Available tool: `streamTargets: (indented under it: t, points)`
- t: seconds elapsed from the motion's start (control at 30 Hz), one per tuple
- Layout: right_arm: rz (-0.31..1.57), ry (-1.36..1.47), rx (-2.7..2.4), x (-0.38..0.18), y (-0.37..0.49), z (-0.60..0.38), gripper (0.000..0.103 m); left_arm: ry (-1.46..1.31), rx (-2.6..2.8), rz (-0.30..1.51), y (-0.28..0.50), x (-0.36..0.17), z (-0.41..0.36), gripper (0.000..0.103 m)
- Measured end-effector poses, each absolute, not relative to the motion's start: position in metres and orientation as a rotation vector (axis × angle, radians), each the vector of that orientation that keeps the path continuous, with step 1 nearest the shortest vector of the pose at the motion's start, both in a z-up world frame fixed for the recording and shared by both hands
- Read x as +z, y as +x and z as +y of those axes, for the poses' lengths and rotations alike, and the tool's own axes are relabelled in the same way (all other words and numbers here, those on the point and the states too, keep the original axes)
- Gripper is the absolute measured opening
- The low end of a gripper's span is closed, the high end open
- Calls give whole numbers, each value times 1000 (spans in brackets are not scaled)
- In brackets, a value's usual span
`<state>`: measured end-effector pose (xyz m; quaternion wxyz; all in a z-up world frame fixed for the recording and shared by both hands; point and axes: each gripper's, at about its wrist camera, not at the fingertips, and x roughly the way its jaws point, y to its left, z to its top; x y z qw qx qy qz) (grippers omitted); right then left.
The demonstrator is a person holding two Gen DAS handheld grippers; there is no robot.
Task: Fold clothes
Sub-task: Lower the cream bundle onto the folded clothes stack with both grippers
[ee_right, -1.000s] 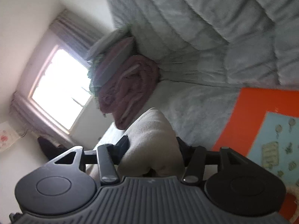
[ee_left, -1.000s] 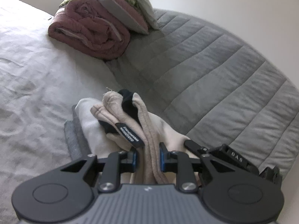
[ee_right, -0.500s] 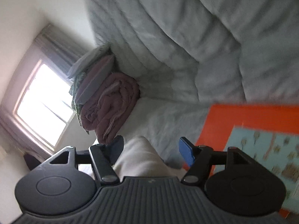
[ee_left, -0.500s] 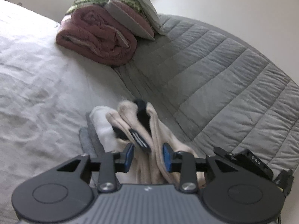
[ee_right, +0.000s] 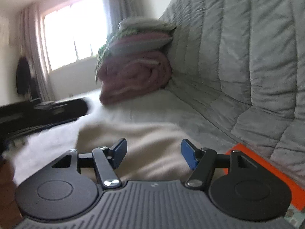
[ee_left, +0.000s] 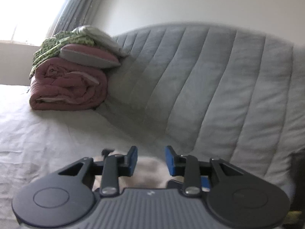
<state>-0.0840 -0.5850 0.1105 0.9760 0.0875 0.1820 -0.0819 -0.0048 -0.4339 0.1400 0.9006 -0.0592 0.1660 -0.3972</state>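
Observation:
A folded beige garment [ee_right: 137,139] lies on the white bed sheet [ee_right: 47,143] in the right wrist view, just below and ahead of my right gripper [ee_right: 153,153], which stands open above it with nothing between its blue pads. In the left wrist view only a blurred strip of that beige garment [ee_left: 150,169] shows under my left gripper [ee_left: 150,161]. The left gripper is open too and holds nothing; it points up toward the grey quilted headboard [ee_left: 209,87].
A rolled maroon blanket [ee_left: 70,89] with pillows and a green patterned cloth [ee_left: 57,45] on top sits against the headboard. An orange mat [ee_right: 266,173] lies at the right. A bright window [ee_right: 74,34] with curtains is behind; dark furniture [ee_right: 38,112] stands left.
Both grippers have let go of the beige garment and opened. They have pulled back and tilted upward, so the garment now lies on the bed below them.

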Motion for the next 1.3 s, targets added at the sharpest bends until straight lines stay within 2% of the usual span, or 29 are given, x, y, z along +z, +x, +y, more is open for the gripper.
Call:
streamTargets:
  t: [0.1,0.23,0.8,1.23,1.3]
  points:
    - [394,116,-145,100,-88,-579,67,-102,-758,411,11,121,-435,16]
    - [406,90,-122,91,-95,-575,67,-97,-722,435,15,104,-430,13]
    - [440,-31,-144,73,-100,-549,70,-121,-703,440,12,84,-422,12]
    - [369,-90,-84,98,-113,-532,69,-278,-761,501,27,93,-404,12]
    - [410,-125,-63,93,-108,-525,69,-286,-766,509,28,93,-403,12]
